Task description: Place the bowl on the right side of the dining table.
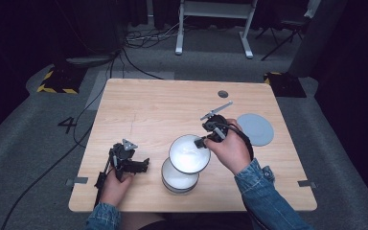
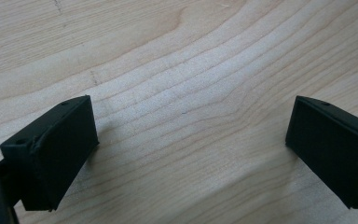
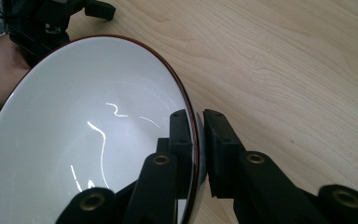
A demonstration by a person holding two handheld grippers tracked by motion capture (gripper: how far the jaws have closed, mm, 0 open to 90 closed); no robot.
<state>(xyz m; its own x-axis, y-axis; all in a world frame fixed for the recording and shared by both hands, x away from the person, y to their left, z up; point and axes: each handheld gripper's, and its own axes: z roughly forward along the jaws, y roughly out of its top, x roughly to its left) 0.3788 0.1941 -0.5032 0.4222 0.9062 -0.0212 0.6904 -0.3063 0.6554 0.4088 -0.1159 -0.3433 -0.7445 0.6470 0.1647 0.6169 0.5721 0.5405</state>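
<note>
White glazed ceramic bowl, brown-rimmed (image 3: 93,135): rigid, slick, breakable. Clamped at rim wall by right gripper (image 3: 198,140); left gripper (image 2: 191,144) agape, idle.

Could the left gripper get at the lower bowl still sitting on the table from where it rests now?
Probably yes. The left gripper lies open beside the lower bowl with bare table between. The raised bowl, clamped in the right gripper, overhangs its far part, so a near-side approach looks easiest.
</note>
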